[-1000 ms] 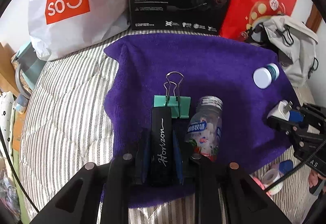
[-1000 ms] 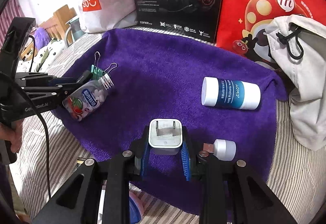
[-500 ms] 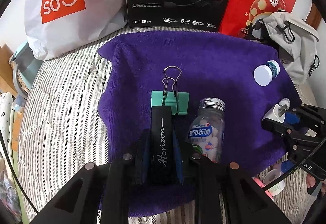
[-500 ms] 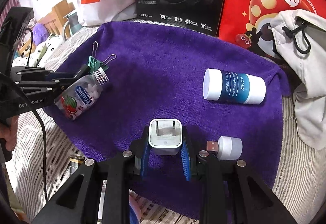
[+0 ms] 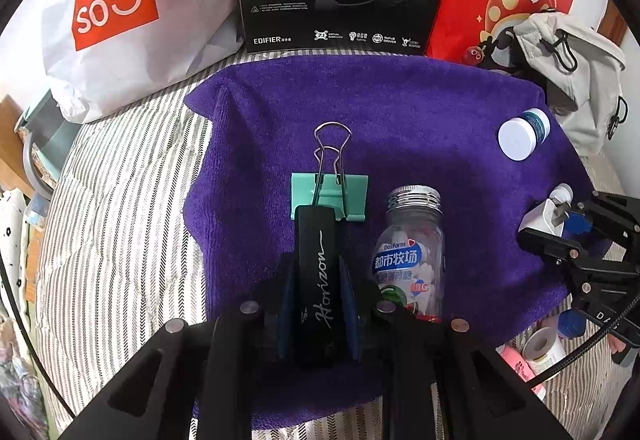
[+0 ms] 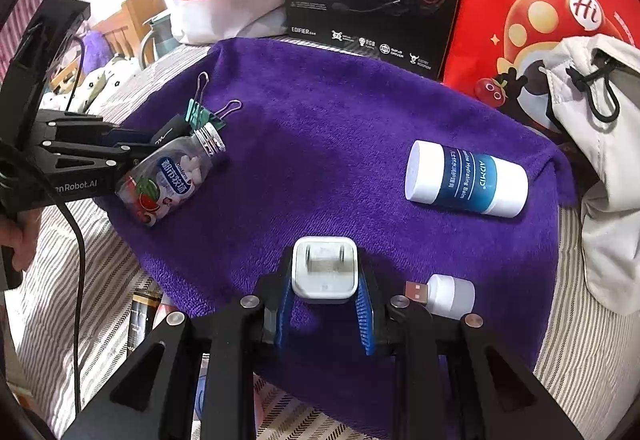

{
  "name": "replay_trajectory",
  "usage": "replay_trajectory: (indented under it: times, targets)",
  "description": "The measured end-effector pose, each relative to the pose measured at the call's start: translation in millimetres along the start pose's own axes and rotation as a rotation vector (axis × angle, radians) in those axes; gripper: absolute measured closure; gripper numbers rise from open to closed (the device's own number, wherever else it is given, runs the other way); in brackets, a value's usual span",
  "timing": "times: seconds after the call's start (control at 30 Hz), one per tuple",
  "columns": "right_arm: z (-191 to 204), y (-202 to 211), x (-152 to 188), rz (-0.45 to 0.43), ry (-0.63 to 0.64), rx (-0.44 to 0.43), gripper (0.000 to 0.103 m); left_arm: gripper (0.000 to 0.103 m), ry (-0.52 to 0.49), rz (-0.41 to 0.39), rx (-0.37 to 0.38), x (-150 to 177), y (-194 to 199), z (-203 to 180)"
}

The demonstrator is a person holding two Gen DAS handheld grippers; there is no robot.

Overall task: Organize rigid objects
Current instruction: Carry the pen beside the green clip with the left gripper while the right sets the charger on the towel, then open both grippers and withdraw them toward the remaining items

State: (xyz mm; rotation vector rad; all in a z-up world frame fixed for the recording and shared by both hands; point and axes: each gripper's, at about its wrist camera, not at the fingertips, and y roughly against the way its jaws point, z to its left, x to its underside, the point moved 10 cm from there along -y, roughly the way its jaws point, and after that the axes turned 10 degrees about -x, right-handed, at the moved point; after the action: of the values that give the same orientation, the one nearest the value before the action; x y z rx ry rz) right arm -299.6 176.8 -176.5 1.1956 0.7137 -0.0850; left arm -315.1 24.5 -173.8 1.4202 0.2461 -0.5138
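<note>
- The left gripper (image 5: 316,280) is closed on a black case (image 5: 316,276) marked "Horizon"; its tip overlaps the green clip (image 5: 329,196) on the purple towel (image 5: 400,112), though whether they touch I cannot tell.
- The right gripper (image 6: 324,296) is clamped on a white charger (image 6: 324,270), prongs facing forward, held low over the towel's near edge.
- Risk: setting the case down where it hangs would likely shove the clip or land on it. The clip's wire handles (image 5: 330,148) could snag the case.
- Risk: the candy bottle (image 5: 412,260) lies on its side just beside the left gripper's right finger. It is round and, I judge, would roll at a nudge as the jaws spread.
- Risk: the USB plug (image 6: 440,294) lies just beside the right gripper. A wide release of the charger could knock it off the towel onto the striped sheet (image 6: 580,340).
- The balm tube (image 6: 466,180) lies on its side well apart from both tools, but could roll if the towel is tugged.
- The right view alone shows the tube's full length and label and the plug's metal connector. In the left view the tube appears mostly end-on.
- The left view alone shows the case's script and tape rolls (image 5: 544,350) off the towel.
</note>
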Motion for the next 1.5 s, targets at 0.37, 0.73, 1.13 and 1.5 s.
replay_trajectory:
  times: [0.37,0.73,1.13,1.5]
  targets:
    - [0,10,0,0.026,-0.009,-0.018,0.067,0.062,0.036,0.026,0.064,5,12,6]
    - [13,72,14,-0.068,-0.057,0.017,0.029,0.023,0.072,-0.049,0.063,19,58,5]
    - [2,117,92,-0.082,-0.282,0.099,0.000,0.019,0.106,0.006,0.139,82,66,-60]
    - [4,136,143,-0.068,-0.340,0.098,0.000,0.007,0.095,0.019,0.086,93,56,-84]
